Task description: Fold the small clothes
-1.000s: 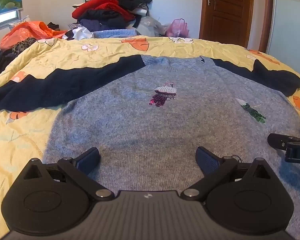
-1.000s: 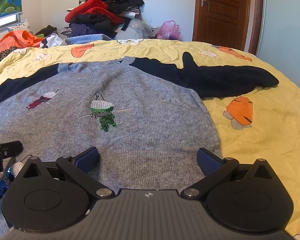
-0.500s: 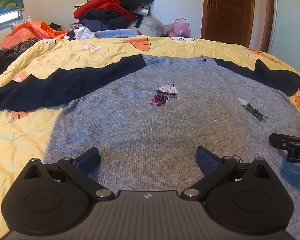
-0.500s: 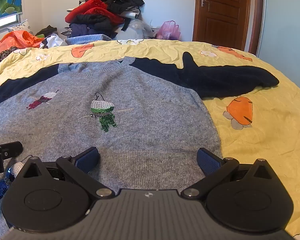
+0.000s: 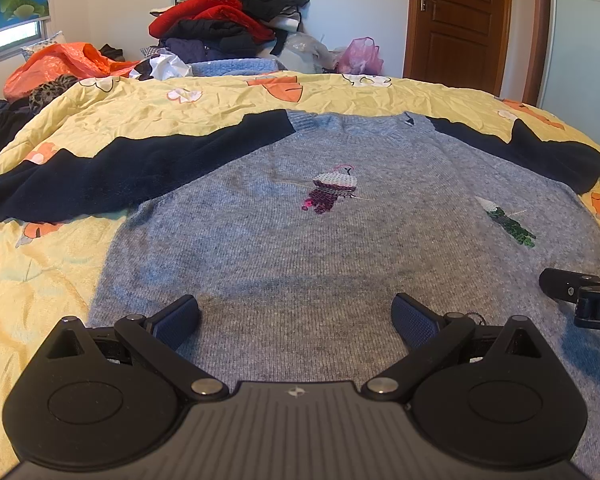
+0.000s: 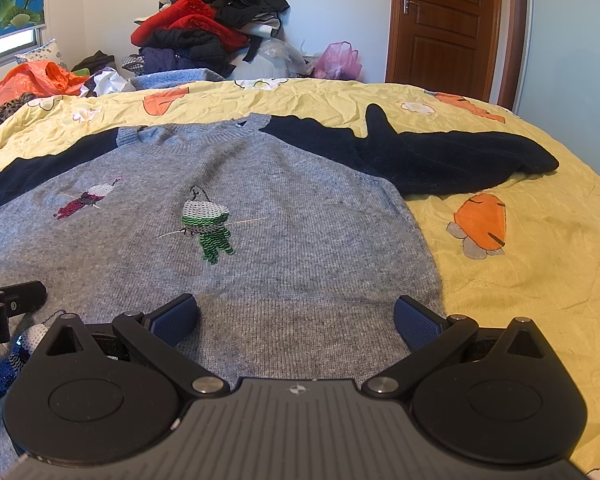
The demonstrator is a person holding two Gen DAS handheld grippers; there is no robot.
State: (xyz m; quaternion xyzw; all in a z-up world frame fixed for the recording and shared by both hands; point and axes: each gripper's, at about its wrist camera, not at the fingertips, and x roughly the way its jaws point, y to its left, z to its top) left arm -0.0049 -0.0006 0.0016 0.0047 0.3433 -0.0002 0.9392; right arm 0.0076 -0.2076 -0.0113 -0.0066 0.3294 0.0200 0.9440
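two grippers hang low over the near hem of a grey sweater (image 5: 300, 248), side by side. the left gripper (image 5: 296, 318) has its blue pads spread wide with nothing between them; the right gripper (image 6: 296, 316) is spread just as wide, also holding nothing. the sweater lies flat, front up, across the middle of a yellow bedspread (image 6: 540, 280), its collar toward the far edge. its dark navy sleeves (image 5: 120, 176) stretch out toward the left and right edges. sequin figures (image 6: 208, 224) dot the chest. a pile of clothes (image 6: 204, 28) sits beyond the far edge, near a wooden door (image 6: 444, 20).
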